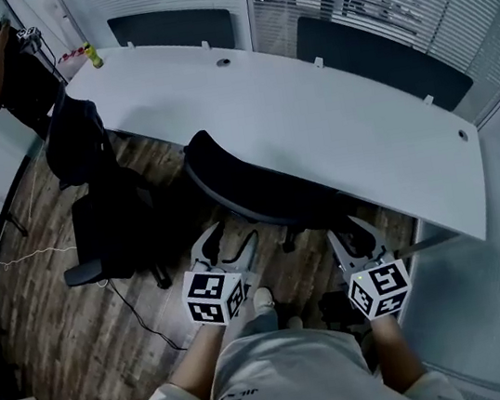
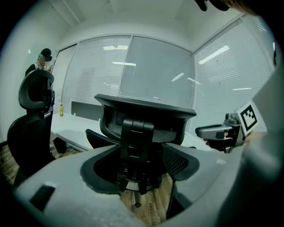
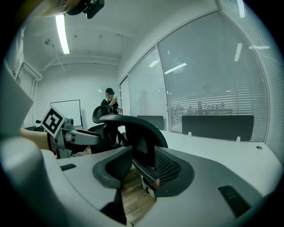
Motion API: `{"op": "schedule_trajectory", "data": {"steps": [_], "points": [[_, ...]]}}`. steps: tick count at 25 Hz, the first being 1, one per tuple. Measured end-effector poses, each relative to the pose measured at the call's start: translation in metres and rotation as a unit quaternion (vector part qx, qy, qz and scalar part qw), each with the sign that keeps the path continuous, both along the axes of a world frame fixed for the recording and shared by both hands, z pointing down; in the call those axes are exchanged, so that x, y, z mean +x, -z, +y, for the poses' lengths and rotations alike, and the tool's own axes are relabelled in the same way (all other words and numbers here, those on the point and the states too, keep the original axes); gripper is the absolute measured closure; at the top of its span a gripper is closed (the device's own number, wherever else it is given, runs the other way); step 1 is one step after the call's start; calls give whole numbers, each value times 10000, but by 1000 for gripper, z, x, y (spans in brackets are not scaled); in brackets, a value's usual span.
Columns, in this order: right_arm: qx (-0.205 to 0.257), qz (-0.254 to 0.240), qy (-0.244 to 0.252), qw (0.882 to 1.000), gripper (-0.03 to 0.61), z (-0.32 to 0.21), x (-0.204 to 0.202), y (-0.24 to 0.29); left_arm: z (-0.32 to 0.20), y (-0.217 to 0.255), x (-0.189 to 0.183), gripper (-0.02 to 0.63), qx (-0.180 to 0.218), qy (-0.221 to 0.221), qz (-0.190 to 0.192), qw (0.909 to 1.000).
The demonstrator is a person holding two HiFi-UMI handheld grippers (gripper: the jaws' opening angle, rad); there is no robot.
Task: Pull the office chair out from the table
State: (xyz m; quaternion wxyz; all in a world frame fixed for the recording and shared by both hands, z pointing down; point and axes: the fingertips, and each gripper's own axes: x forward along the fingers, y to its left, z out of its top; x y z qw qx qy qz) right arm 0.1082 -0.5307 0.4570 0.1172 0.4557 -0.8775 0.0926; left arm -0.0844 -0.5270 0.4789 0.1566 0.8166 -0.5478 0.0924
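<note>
Glass-walled office, blinds down, plank floor [image 1: 75, 344].

Head view: long white table [image 1: 363, 139]; black office chair [image 1: 248, 190] with seat tucked under the near edge, backrest [image 1: 227, 174] turned toward the wearer. Just behind the backrest, left gripper [image 1: 229, 245] and right gripper [image 1: 357, 236], 1 per side, both released, gripping nothing. Near on the left, second chair [image 1: 99, 199]; dark cable [image 1: 136, 311] trailing over the floor.

Left gripper view: jaws spread, mesh backrest [image 2: 146, 119] dead ahead, framed between them, not touched.

Right gripper view: jaws likewise apart, backrest [image 3: 133, 126] edge-on in the gap, no contact seen.

Judged step: take hold of the backrest. Best to clamp both tongs on its upper edge, well apart, firm before any tug. Then draw straight back, evenly on both sides, so the office chair rolls without swinging toward the second chair or snagging the cable.
</note>
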Motion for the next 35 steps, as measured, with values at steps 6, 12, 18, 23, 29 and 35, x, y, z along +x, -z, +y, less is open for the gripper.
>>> {"op": "schedule_trajectory", "data": {"steps": [6,12,18,23,29,35], "points": [[-66,223,66,9997,409,-24,-6,-3,-25,-3,-4,278,-50,-147,-5,9999],[-101,395,136,9991,370,-44,-6,-9,-39,-11,4,276,-181,-475,-44,9987],[-68,638,422,9970,367,-59,-15,-14,-50,-11,9,276,-189,-700,-111,9973],[-85,756,468,9960,368,-68,-20,-16,-54,-10,12,278,-161,-748,-192,9969],[-185,681,507,9962,369,-65,-19,-19,-52,-11,12,281,-102,-720,-214,9971],[-273,650,523,9961,370,-60,-15,-20,-47,-12,16,282,-80,-683,-226,9974]]}}
